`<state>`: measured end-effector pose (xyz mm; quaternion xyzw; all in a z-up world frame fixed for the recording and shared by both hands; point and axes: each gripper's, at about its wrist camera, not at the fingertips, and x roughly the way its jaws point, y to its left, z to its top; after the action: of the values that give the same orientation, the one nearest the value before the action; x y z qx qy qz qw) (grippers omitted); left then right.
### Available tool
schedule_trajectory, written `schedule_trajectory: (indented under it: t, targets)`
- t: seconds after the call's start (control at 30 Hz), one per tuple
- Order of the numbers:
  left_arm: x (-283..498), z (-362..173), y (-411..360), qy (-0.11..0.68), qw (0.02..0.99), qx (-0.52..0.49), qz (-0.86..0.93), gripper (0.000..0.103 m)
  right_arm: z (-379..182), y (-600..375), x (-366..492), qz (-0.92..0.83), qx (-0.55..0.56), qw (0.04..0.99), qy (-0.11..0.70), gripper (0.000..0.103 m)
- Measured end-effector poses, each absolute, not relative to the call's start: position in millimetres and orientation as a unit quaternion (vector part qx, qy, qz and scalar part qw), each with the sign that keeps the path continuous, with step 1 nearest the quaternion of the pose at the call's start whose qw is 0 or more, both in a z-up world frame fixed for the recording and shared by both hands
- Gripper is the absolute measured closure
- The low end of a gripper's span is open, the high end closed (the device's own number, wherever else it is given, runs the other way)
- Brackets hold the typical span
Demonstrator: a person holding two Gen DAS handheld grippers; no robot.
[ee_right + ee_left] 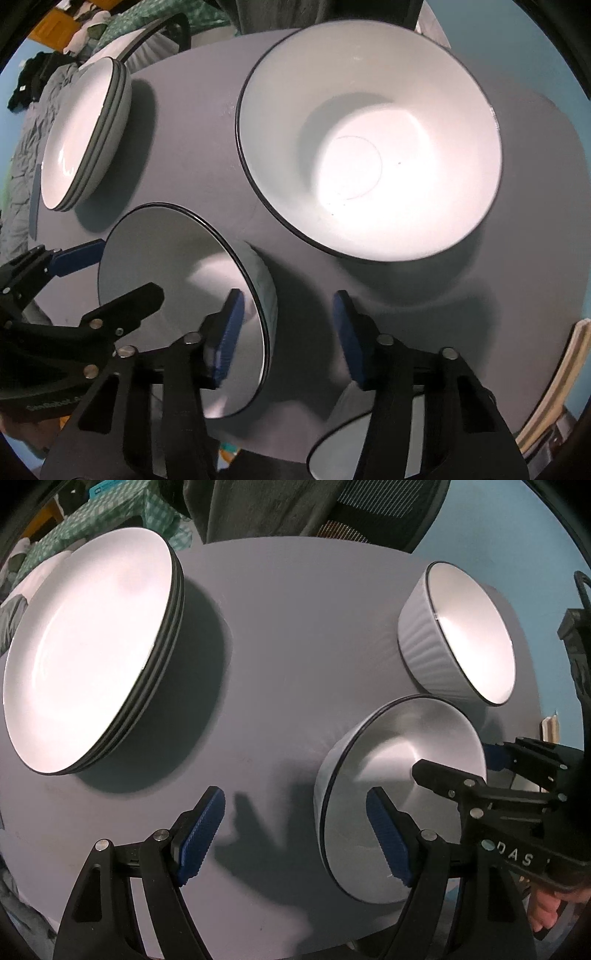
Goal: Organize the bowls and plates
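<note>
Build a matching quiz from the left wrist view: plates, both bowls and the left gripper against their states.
Column one:
1. plate stack
2. ribbed bowl
3. shaded bowl
4. left gripper

Column two:
A. jaws wide open, one finger inside a bowl, one outside
B. far rim sits between the jaws of the right gripper
C. several piled together, untouched
D. stands alone, brightly lit, no jaws at it

Pairs: 1-C, 2-D, 3-B, 4-A

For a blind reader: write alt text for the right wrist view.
The right gripper straddles the near bowl's rim, one finger inside, over a grey table. A larger white bowl sits beyond; stacked plates far left.
</note>
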<state>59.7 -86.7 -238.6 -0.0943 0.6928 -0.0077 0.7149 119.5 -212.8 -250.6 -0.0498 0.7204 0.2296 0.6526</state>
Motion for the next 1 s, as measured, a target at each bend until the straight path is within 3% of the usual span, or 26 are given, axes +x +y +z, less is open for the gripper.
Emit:
schedule_trajectory:
  t: [0.07,0.2,0.33,0.47,0.57,0.7,1.0]
  targets:
    - [58,-242,-85,0.696,0.712,-0.099,-0.004,0.024,-251,-211,118,0.232,-0.053,0.65,0.722,0.058]
    - [55,-248,-82,0.705,0.7,-0.114,0.002,0.04,-251,-209,115,0.235,-0.055,0.646,0.724,0.065]
    - [50,-250,-78,0.708,0.696,-0.122,0.002,0.048,-248,-203,105,0.24,-0.044,0.644,0.725,0.071]
    - [41,-249,-75,0.71,0.694,-0.121,-0.003,0.059,-248,-199,107,0.244,-0.032,0.64,0.728,0.084]
    - [36,-248,-70,0.716,0.683,-0.139,-0.02,0.076,-245,-196,105,0.243,-0.023,0.639,0.729,0.088]
    - [30,-247,-65,0.721,0.677,-0.146,-0.033,0.088,-242,-194,104,0.232,-0.018,0.642,0.731,0.09]
    - [31,-239,-58,0.725,0.676,-0.132,-0.018,0.092,-237,-203,111,0.212,-0.011,0.643,0.736,0.096]
